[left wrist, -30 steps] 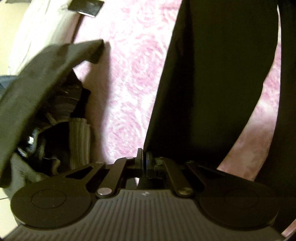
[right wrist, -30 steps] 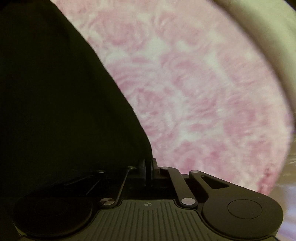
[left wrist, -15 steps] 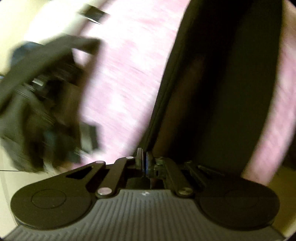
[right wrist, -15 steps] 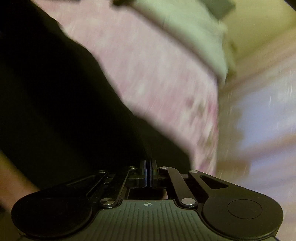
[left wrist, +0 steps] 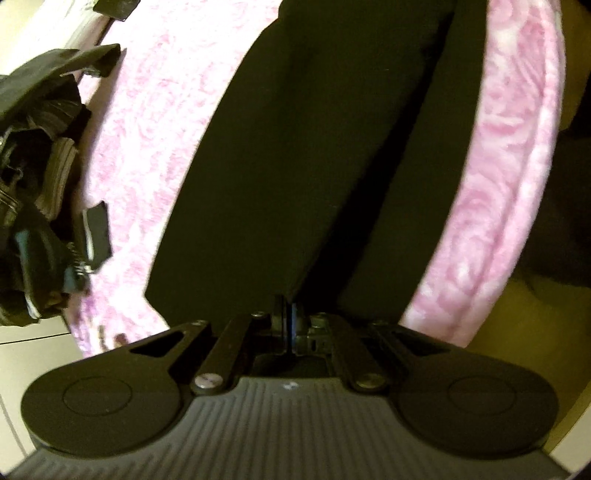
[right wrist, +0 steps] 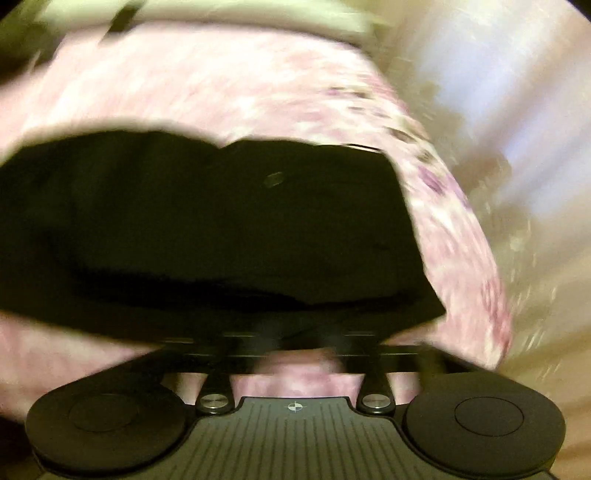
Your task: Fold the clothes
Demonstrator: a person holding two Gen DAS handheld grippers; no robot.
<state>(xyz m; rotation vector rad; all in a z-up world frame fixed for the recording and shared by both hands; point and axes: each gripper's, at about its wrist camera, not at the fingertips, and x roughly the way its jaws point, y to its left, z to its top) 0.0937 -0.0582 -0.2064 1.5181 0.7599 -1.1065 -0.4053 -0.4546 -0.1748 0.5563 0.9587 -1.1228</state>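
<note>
A black garment [left wrist: 314, 166] stretches along the pink floral bedspread [left wrist: 147, 129] in the left wrist view. My left gripper [left wrist: 288, 310] is shut on its near edge, and the cloth rises straight from the closed fingers. In the right wrist view the same black garment [right wrist: 221, 221] lies as a folded dark heap on the bedspread [right wrist: 221, 81], motion-blurred. My right gripper [right wrist: 295, 343] stands open just in front of the heap's near edge, its linkage spread wide and nothing between the fingers. The fingertips themselves are blurred.
A pile of dark clothes [left wrist: 37, 184] sits at the left on the bed, with pale floor tiles [left wrist: 22, 350] below it. The bed's edge [left wrist: 517, 184] drops off at the right. A pale pillow [right wrist: 221, 14] lies at the head, blurred floor [right wrist: 517, 110] to the right.
My right gripper has opened and let the black garment go; it now lies on the bed. My left gripper stays shut on the cloth while the view has swung.
</note>
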